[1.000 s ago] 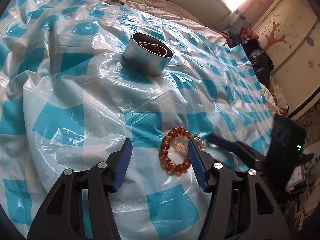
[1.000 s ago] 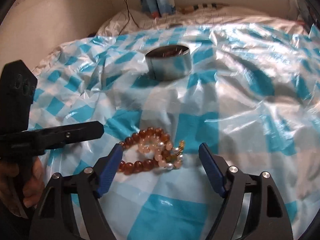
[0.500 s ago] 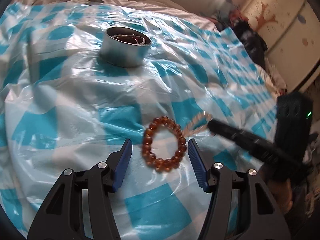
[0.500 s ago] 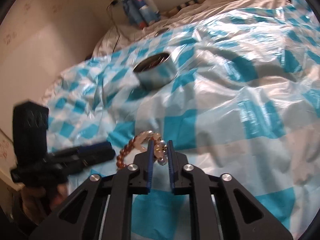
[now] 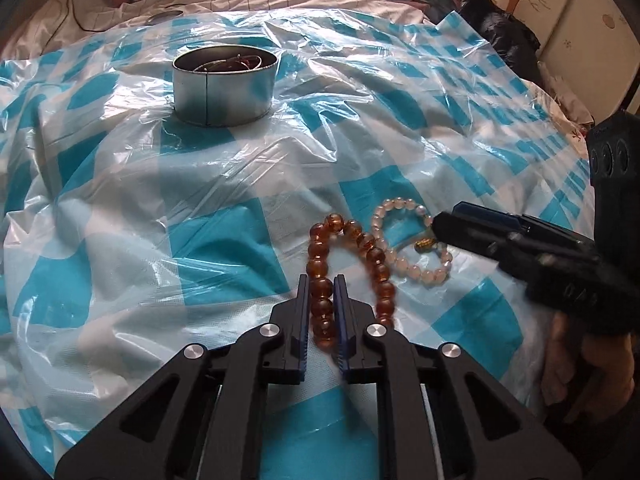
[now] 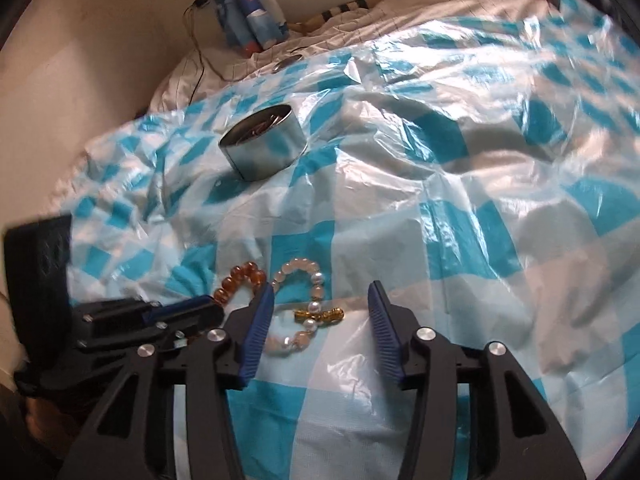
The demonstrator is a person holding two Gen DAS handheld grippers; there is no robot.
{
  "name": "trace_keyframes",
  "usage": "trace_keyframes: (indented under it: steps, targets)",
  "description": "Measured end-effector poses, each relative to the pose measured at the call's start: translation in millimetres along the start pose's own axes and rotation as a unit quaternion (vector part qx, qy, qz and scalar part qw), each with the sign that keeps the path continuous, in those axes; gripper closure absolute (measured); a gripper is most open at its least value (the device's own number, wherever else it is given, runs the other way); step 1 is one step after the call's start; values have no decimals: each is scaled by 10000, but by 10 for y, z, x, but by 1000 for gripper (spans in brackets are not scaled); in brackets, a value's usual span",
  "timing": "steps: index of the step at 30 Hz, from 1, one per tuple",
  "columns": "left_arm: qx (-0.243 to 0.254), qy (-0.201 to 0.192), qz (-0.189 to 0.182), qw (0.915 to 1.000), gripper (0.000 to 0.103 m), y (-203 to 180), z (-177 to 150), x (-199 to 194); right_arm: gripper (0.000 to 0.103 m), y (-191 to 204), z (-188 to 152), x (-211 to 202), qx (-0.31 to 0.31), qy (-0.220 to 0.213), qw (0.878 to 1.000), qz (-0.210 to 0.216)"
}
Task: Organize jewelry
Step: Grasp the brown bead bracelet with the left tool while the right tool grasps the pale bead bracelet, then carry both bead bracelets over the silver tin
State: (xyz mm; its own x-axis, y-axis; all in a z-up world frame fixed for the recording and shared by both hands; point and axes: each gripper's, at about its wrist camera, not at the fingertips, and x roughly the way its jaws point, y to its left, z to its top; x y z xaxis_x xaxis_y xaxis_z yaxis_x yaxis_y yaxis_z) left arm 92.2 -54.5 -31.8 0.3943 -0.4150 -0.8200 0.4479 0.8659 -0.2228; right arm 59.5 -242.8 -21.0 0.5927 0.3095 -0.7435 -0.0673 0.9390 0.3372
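Since the earlier frames, your left gripper (image 5: 321,280) has gone from spread wide around the amber bracelet (image 5: 326,276) to closing on one side of its loop, and your right gripper (image 6: 320,312), which was pressed together on the pale bracelet (image 6: 308,280), is now opening.

From the left wrist view, your left tongs are pinching the amber bracelet's left strand, with beads showing between the blue pads. Two bracelets are lying on the checked plastic sheet (image 5: 208,248): the amber one, and the pale one (image 5: 404,240) touching it at its 3 o'clock side. Your right gripper (image 5: 452,224) is reaching in from 3 o'clock, its tip resting at the pale bracelet's gold clasp and covering part of that loop; from this angle you cannot tell how its jaws stand. One metal tin (image 5: 225,86) is sitting well apart at 11 o'clock with thin jewelry inside. No writing is readable.

From the right wrist view, your right tongs are spreading, and the pale bracelet is lying between them, nearer the left pad, untouched by the right one. Your left gripper (image 6: 208,308) is coming in from 9 o'clock, hiding most of the amber bracelet (image 6: 240,276). The tin (image 6: 262,148) is standing at 11 o'clock. Several blue-and-white bottles (image 6: 248,4) are leaning by the wall; their labels are too blurred to read.
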Motion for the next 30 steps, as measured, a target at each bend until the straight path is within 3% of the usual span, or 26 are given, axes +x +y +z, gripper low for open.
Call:
trace_keyframes:
  steps: [6,8,10,15,21,24,30]
  targets:
    - [-365,-393,-32,9986,93,209,61,-228,51,227,-79,127,-780,136,9956,-501]
    - [-485,-416,-93,9979,93,271,75,-250,65,280,-107,151,-974,192,9932,-603]
    - [-539,-450,-188,9974,93,296,78,-257,93,280,-117,150,-1000,208,9930,-597]
    - [-505,-392,-39,9979,93,273,82,-212,94,183,-72,79,-644,125,9975,-263]
    - [-644,-534,15,9965,93,345,98,-261,94,180,26,-97,-433,-289,9986,114]
    - [-703,-436,46,9966,93,373,94,-206,94,136,56,-79,-230,-255,9988,344]
    - [-938,-567,-332,9934,93,445,125,-252,94,-134,116,-79,743,-279,9866,1429]
